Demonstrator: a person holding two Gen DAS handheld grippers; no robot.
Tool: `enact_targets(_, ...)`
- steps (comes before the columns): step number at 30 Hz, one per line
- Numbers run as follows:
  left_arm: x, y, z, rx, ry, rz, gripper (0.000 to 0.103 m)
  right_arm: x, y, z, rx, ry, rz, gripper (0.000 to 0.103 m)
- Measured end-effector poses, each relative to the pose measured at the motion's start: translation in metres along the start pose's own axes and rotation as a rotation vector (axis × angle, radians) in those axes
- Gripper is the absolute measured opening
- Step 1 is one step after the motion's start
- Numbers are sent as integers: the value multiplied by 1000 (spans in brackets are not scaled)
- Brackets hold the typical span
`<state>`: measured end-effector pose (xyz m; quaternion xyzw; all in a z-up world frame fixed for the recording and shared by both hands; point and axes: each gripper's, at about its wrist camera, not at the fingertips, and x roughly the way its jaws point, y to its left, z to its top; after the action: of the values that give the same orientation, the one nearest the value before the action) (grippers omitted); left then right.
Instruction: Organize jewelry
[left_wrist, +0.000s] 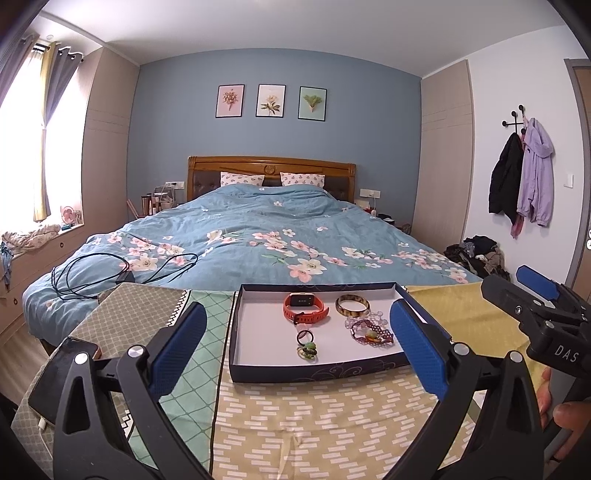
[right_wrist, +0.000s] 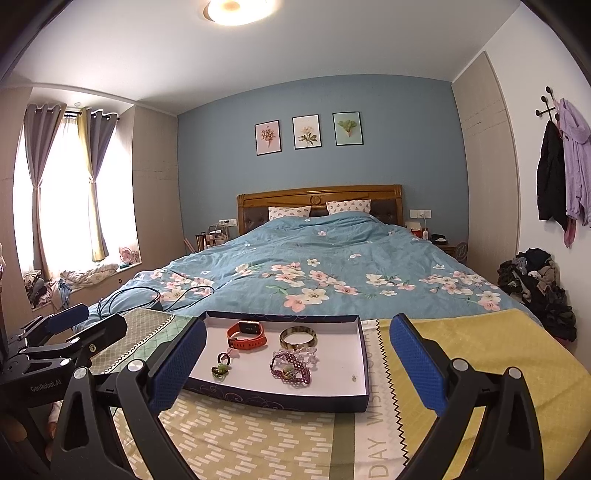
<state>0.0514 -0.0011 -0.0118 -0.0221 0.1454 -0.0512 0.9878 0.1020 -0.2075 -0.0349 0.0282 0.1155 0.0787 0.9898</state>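
A dark blue box lid with a white inside (left_wrist: 258, 325) (right_wrist: 332, 369) lies on a patterned cloth. In it are an orange watch (left_wrist: 305, 307) (right_wrist: 246, 335), a brown bangle (left_wrist: 352, 306) (right_wrist: 297, 337), a purple beaded bracelet (left_wrist: 370, 333) (right_wrist: 290, 367), clear beads (right_wrist: 309, 350), and a small ring with green hair ties (left_wrist: 306, 345) (right_wrist: 221, 365). My left gripper (left_wrist: 299, 354) is open and empty, held in front of the box. My right gripper (right_wrist: 299, 365) is open and empty, also in front of the box; it shows at the right of the left wrist view (left_wrist: 535, 306).
A phone (left_wrist: 62, 376) lies on the cloth at the left. A bed with a blue floral cover (left_wrist: 240, 236) carries black cables (left_wrist: 110, 269). A pile of clothes (right_wrist: 535, 291) lies on the floor at the right. The yellow cloth (right_wrist: 498, 350) spreads right of the box.
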Motion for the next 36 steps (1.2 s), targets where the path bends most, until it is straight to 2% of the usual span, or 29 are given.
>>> enact_targets(22, -2, -1, 1, -3, -52, 16, 98, -6, 1, 0, -3, -62, -24, 96)
enact_targets(31, -5, -5, 0, 26, -103, 76, 98, -6, -1, -1, 5, -86, -38, 96)
enact_targets(36, -4, -8, -1, 34, -105, 76, 98, -4, -1, -1, 2, -87, -39, 96)
